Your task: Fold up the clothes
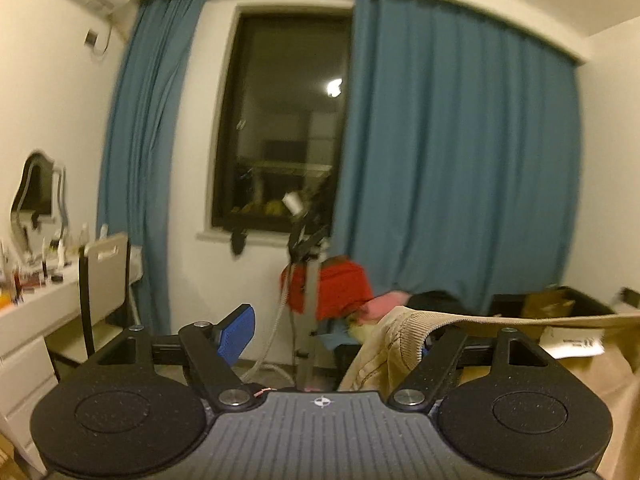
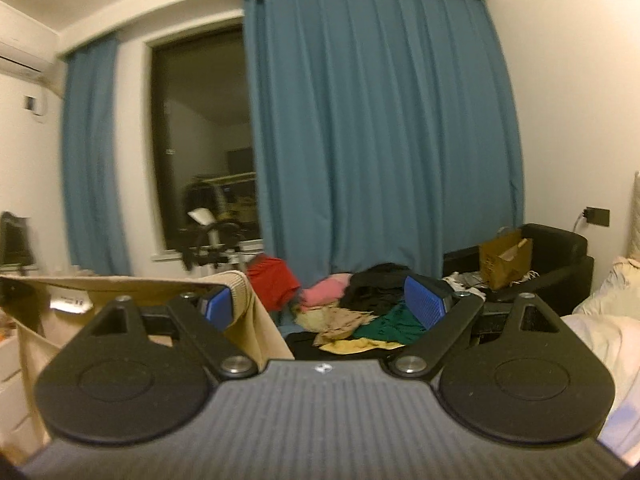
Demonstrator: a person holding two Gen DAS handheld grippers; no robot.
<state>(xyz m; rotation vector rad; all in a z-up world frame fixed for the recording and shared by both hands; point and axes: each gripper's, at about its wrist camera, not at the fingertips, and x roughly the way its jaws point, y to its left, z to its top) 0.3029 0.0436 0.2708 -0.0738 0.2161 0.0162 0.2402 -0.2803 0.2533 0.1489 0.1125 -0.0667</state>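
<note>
A tan garment [image 1: 404, 344] is stretched level between the two tools, its top edge running side to side and the rest hanging down below. The left tool [image 1: 332, 330] has its jaws spread wide; the cloth drapes over the right-hand finger, and I cannot tell whether it is pinched. The right tool [image 2: 320, 306] also stands wide, the ribbed hem draped over its left blue pad [image 2: 218, 306], the other pad bare. Beyond, a heap of clothes [image 2: 352, 312] in red, pink, black, green and yellow lies before the blue curtain [image 2: 380, 128]. A brown paper bag [image 2: 506, 256] sits on a black armchair [image 2: 560, 256]; its contents are hidden.
</note>
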